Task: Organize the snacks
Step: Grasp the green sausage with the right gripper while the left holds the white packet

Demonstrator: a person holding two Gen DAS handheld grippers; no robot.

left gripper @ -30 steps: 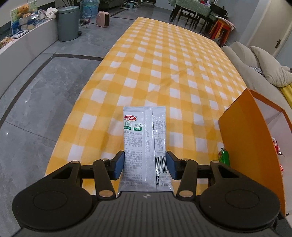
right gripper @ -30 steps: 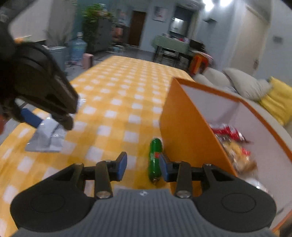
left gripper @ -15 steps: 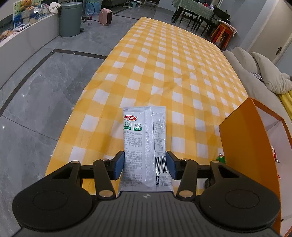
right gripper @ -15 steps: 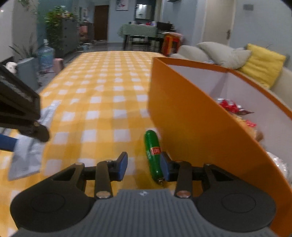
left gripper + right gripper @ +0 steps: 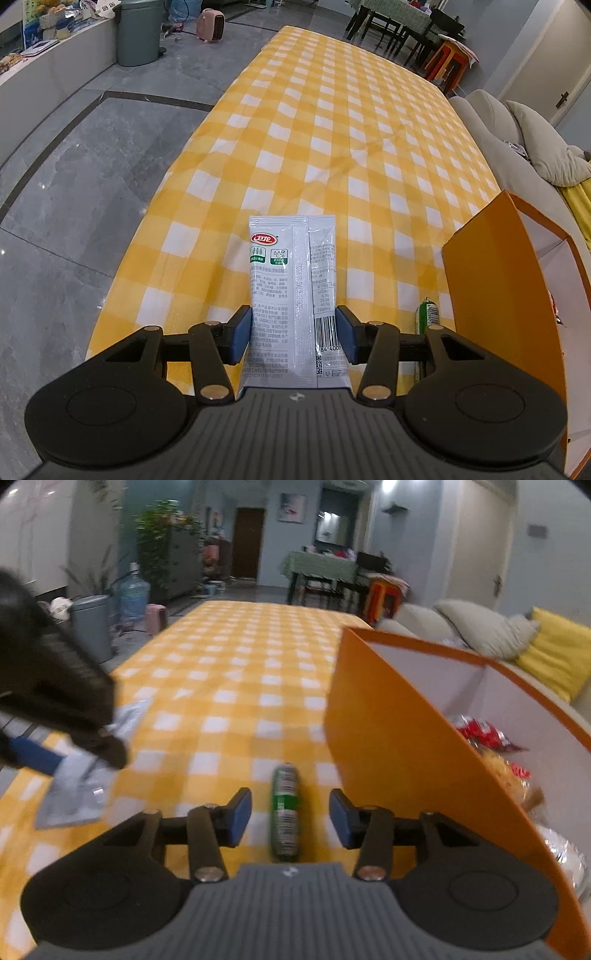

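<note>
1. A long table under a yellow-and-white checked cloth [image 5: 332, 147] carries everything.
2. A tall orange cardboard box with white inner walls [image 5: 388, 746] stands at the table's right side and already holds several snack packets.
3. The left gripper [image 5: 293, 332] pinches a flat silver foil snack sachet [image 5: 291, 280] by its two long edges, holding it above the cloth.
4. A small green sausage-shaped snack stick [image 5: 285, 808] lies on the cloth just left of the box wall.
5. The right gripper [image 5: 290, 818] is nearer: its jaws are opening astride the stick without touching it, and the stick's long axis runs along the fingers, so a squeeze would probably catch it.
</note>
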